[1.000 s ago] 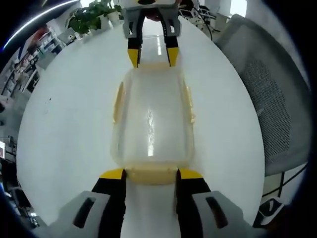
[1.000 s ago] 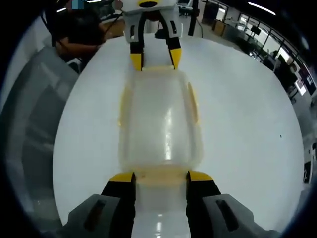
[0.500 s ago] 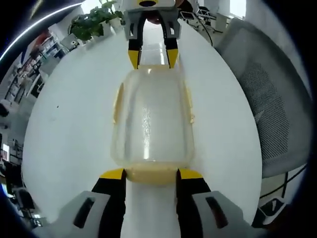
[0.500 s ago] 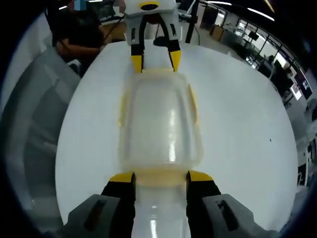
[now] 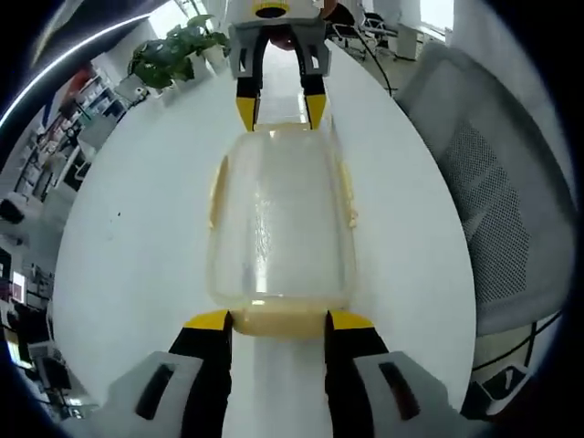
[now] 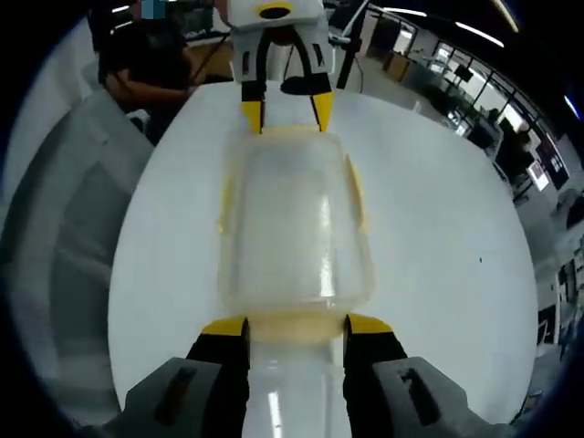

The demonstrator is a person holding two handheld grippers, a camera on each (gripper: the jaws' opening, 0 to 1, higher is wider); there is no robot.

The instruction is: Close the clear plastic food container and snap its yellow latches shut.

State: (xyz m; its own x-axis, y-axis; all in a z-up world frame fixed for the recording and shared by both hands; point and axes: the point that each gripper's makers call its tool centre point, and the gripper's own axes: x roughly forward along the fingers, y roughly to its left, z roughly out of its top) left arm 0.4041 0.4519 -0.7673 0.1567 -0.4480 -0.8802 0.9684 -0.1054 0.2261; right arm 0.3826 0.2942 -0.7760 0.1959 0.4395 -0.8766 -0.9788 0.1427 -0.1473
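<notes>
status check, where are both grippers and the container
Left gripper and right gripper sit at opposite short ends of the container, jaws straddling the yellow end latches. Lid on. White table, nothing blocking.

Bench [image 5: 137, 228]: white, glossy, rounded top. On it, near the middle: one clear plastic container [image 5: 278, 219] with yellow latches [image 5: 217, 187] along its long sides. At the far edge in the left gripper view: a potted green plant [image 5: 173, 50].

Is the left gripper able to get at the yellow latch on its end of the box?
Probably yes. The left gripper already has its jaws either side of that latch, with nothing between them.
</notes>
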